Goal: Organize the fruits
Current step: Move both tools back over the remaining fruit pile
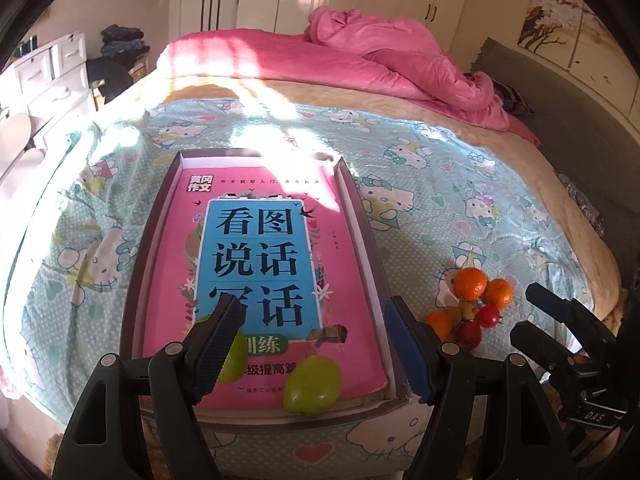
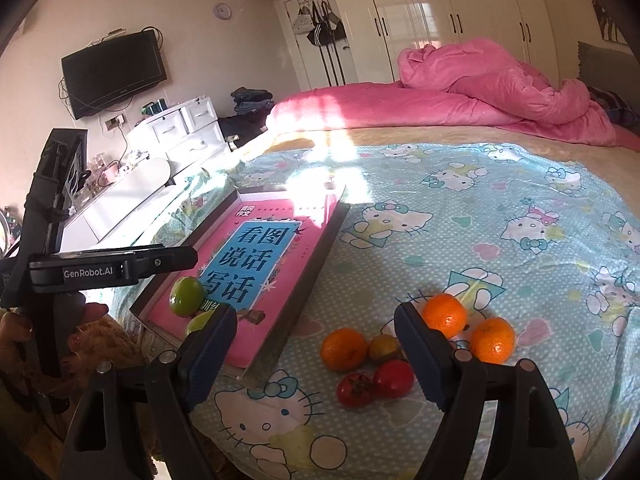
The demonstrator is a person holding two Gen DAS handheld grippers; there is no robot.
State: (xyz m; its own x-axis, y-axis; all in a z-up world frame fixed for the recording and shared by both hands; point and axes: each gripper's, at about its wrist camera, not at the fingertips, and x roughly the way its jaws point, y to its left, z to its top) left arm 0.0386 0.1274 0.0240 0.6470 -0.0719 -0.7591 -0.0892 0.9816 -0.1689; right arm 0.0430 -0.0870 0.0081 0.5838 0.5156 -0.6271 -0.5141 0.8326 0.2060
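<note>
While both tools hang low over the near edge of the bed, the left gripper [image 1: 316, 344] has its jaws spread wide and holds nothing; its fingers stand over the near end of a shallow tray [image 1: 370, 240]. One green fruit [image 1: 313, 385] lies on the pink book [image 1: 260, 264] inside this tray, just between the two fingers, and a second green fruit [image 1: 232, 354] sits beside it, partly hidden behind the left finger. The right gripper [image 2: 320, 344] is also wide open and empty, and it hovers above a small group of fruits on the cartoon-cat sheet [image 2: 480, 216], to the right of the tray. Between its fingers, in the right wrist view, lie an orange [image 2: 343, 350], a small brownish fruit [image 2: 384, 347] touching it, and two red fruits [image 2: 374, 385] side by side a little nearer to the camera. Two more oranges [image 2: 468, 330] rest just beyond the right finger. A little farther, the book fills almost all of the tray, with its large blue panel facing up. Behind the sheet a crumpled pink quilt [image 1: 400, 56] lies across the bed, and white wardrobes [image 2: 452, 12] stand along the far wall. On the left wall, in the right wrist view, hangs a dark television [image 2: 114, 74] above white drawers [image 2: 188, 128].
</note>
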